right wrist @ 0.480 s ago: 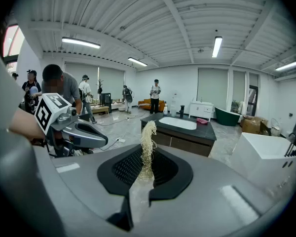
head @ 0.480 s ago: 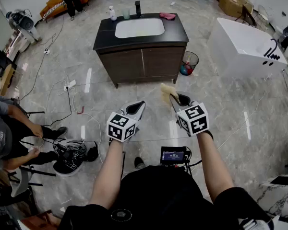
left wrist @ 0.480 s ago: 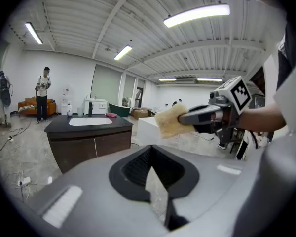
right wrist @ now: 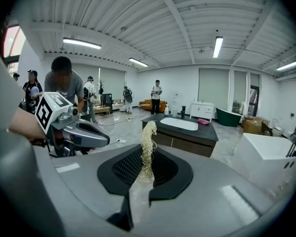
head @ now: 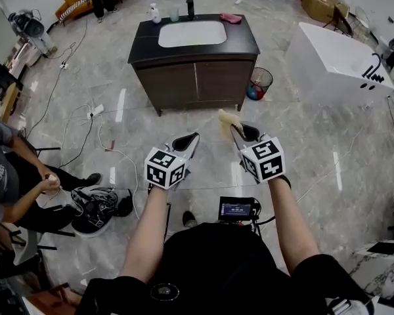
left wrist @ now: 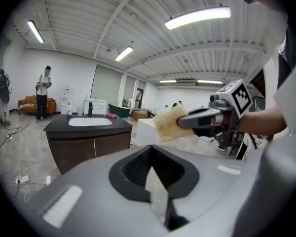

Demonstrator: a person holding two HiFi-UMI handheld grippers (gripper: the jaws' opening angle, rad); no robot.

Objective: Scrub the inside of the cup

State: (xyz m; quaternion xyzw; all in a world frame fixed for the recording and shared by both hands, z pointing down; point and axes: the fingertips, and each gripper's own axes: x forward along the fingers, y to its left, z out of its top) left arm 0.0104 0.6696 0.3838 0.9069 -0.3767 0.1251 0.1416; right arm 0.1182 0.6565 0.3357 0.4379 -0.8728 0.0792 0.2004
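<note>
the cup, small and pale, stands at the back of the dark vanity top, beside the black tap and behind the white oval basin, well apart from both claws. the right gripper is clamped on a flat, straw-coloured, fibrous sponge. the left gripper is closed, with nothing between its ribbed black pads.

The left gripper, held out ahead and tilted slightly down, has its jaws pressed together on nothing. Just beside it, the right gripper, tilted likewise, pinches a fibrous scrub pad.
</note>
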